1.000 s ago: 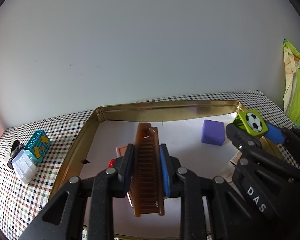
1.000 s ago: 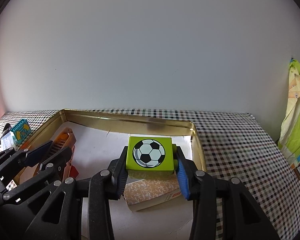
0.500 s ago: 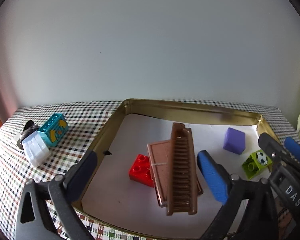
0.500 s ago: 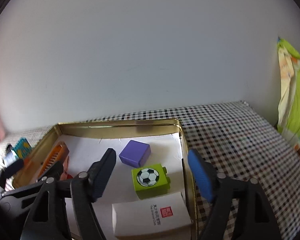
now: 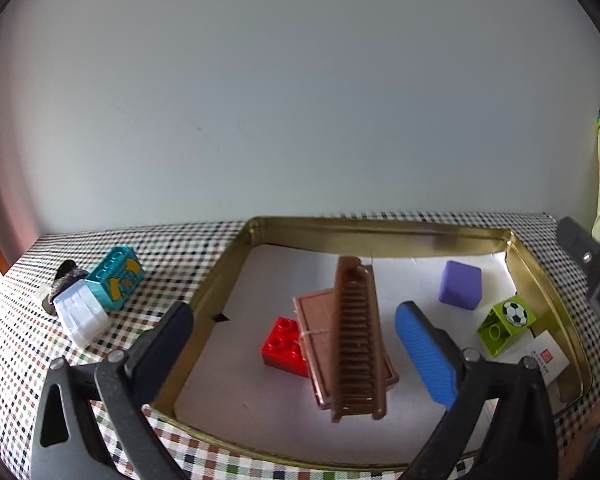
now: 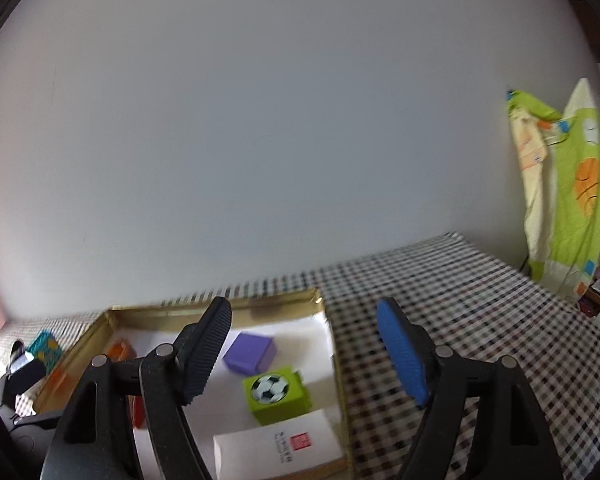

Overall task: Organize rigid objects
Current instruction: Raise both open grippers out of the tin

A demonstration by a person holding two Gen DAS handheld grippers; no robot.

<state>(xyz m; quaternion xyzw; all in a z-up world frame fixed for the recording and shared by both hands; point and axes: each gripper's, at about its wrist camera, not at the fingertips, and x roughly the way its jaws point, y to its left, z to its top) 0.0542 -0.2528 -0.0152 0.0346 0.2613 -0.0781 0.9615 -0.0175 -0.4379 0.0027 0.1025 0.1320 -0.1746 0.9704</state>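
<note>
A gold metal tray lined with white paper holds a brown comb resting on a brown flat box, a red brick, a purple cube, a green football brick and a white box. My left gripper is open and empty, above the tray's front. My right gripper is open and empty, above the tray's right rim; below it lie the football brick, the purple cube and the white box.
On the checked tablecloth left of the tray lie a teal brick, a clear plastic piece and a small black object. A green patterned cloth hangs at the right, past the table's end. A white wall is behind.
Both grippers opened and released the comb and the football brick into the tray, then pulled back and up. The right gripper has swung to the right.
</note>
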